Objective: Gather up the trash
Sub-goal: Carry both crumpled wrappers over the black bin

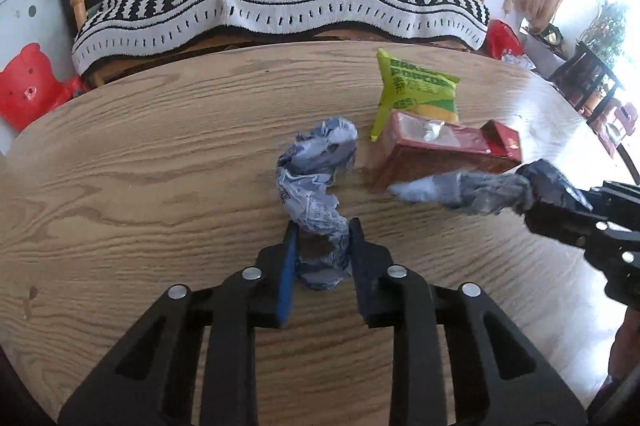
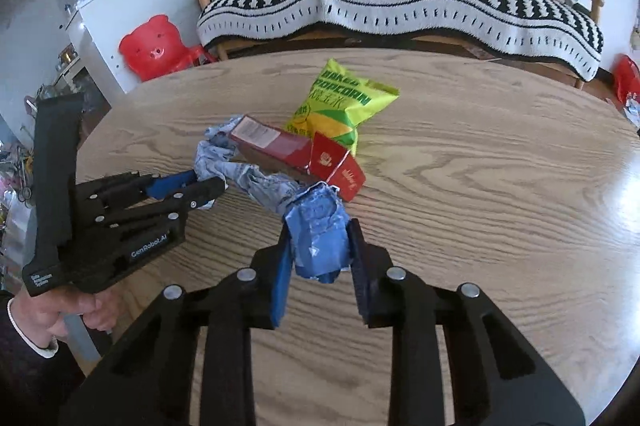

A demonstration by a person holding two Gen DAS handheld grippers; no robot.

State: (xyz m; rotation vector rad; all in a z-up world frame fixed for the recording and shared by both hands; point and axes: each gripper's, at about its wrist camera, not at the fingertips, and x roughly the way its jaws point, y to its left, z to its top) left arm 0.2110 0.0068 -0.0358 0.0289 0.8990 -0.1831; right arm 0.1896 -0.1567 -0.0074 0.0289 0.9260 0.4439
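My left gripper (image 1: 322, 246) is matte black plastic: two flat fingers, one with a blue pad, on forked linkage arms with long cut-out slots and round silver pins at the joints. My right gripper (image 2: 318, 246) is built the same, blue pad on one finger. From the right camera, the left one's body shows small screws, white "GenRobot.AI" lettering and a tall black block behind. My left hand (image 2: 76, 310) wears a dark sleeve with a white cuff.

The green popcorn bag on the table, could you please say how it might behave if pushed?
The popcorn bag looks puffy and propped on the red box, so it is probably light and apt to topple. Its glossy film may slide easily.
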